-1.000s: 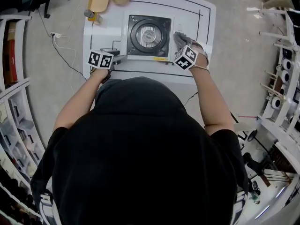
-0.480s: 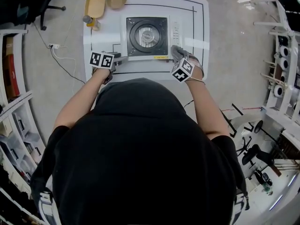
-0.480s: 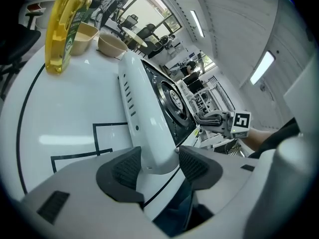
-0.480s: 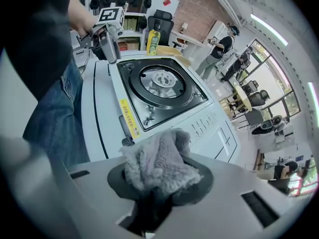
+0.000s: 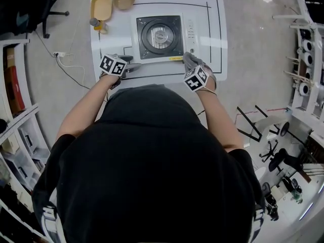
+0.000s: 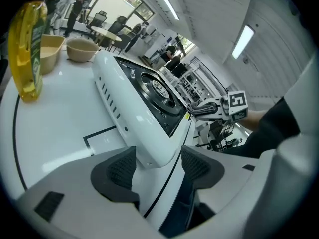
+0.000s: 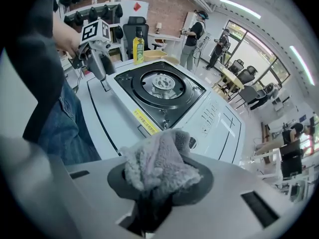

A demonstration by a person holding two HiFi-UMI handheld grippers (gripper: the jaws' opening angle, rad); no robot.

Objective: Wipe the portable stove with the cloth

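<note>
The portable stove [image 5: 159, 37] is white with a black top and a round burner, and it stands in the middle of the white table [image 5: 215, 34]. My left gripper [image 5: 132, 65] is at its near left corner. In the left gripper view that corner of the stove [image 6: 144, 98] lies between the opening jaws of the left gripper [image 6: 157, 168], with a gap at the right pad. My right gripper [image 5: 188, 58] is at the stove's near right corner, shut on a bunched grey cloth [image 7: 159, 163]. The cloth hangs just in front of the stove's knob side [image 7: 214, 118].
A yellow bottle [image 5: 98, 23], a tan tray [image 5: 101, 6] and a tan bowl [image 5: 124, 0] stand at the table's far left corner. Black lines are marked on the tabletop. A power strip and cord [image 5: 66, 59] lie on the floor to the left.
My right gripper with the cloth has come back along the stove's right side to its near right corner. The left gripper stayed at the near left corner and rolled slightly.
</note>
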